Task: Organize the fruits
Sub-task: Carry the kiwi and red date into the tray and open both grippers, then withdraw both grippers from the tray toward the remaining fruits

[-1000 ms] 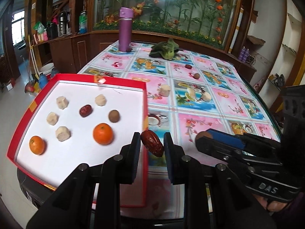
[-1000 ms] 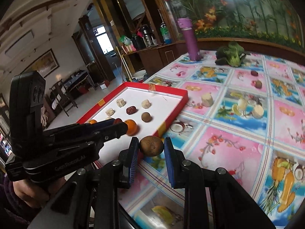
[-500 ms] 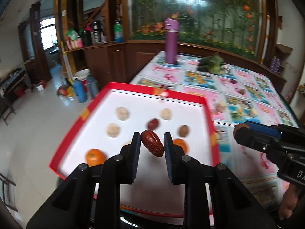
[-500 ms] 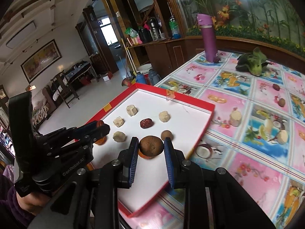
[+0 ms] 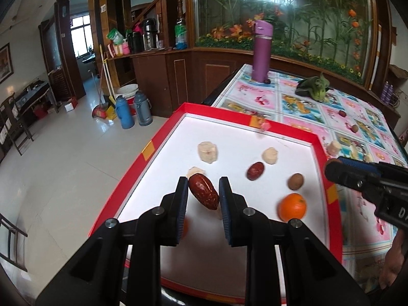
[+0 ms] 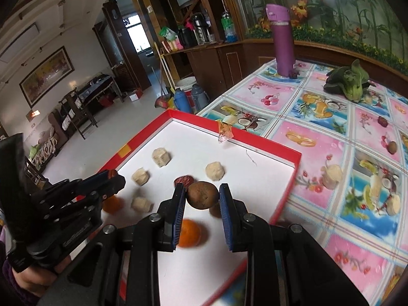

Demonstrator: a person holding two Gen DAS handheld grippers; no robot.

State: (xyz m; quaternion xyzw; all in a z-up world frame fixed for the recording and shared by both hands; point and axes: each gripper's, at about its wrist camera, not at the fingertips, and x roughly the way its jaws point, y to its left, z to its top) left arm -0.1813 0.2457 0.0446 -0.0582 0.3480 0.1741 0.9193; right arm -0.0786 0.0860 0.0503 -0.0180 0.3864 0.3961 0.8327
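My left gripper (image 5: 203,191) is shut on a dark red date (image 5: 203,194) and holds it above the near left part of a red-rimmed white tray (image 5: 239,122). My right gripper (image 6: 202,193) is shut on a brown round fruit (image 6: 202,195) above the tray's (image 6: 283,150) middle. In the tray lie pale banana pieces (image 5: 208,152), another red date (image 5: 255,170), a brown fruit (image 5: 295,181) and an orange (image 5: 292,207). A second orange (image 6: 113,203) sits near the left gripper's tip (image 6: 112,178) in the right wrist view.
The table has a fruit-print cloth (image 6: 331,137). On it are a purple bottle (image 5: 261,51), a green vegetable (image 5: 315,89), a banana piece (image 6: 331,176) and small fruits (image 6: 391,147). The floor drops off to the left of the tray, with thermos flasks (image 5: 125,113) there.
Both grippers have moved left from the table's cloth to over the tray, each still holding its fruit.
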